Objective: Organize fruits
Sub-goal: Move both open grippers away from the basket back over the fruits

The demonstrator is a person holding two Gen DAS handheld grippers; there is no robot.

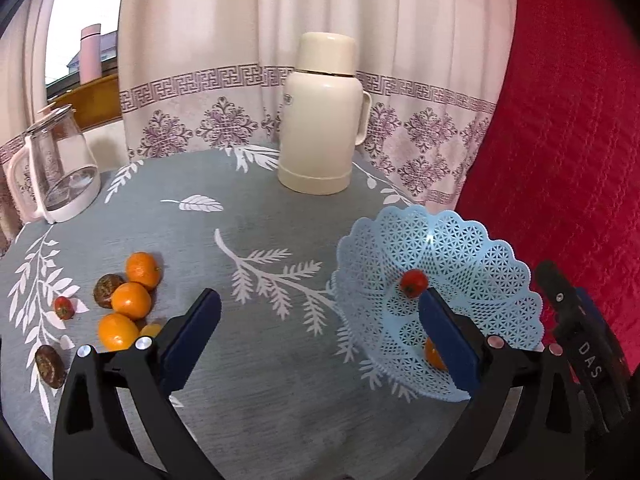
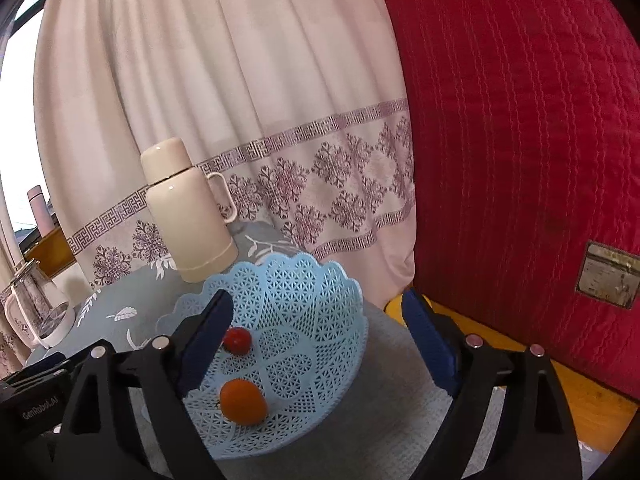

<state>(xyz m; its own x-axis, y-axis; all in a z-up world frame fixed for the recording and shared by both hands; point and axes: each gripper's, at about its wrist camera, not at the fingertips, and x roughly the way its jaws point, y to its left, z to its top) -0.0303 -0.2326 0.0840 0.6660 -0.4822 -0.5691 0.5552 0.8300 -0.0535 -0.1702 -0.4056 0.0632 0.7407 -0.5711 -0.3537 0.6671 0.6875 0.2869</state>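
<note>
The grey leaf-printed surface point(image 1: 256, 360) carries my pale blue lattice plastic basket point(image 1: 480, 264), holding two fruits, on the right. The loose oranges point(image 1: 130, 300) lie left, nearer my left tool point(image 1: 316, 332). Both it and the right tool point(image 2: 316, 344) gape wide, empty.

Soft daylight, sharp centre, dark fisheye corners.

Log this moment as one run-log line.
left gripper: open, empty | right gripper: open, empty | blue basket: orange, small red fruit
</note>
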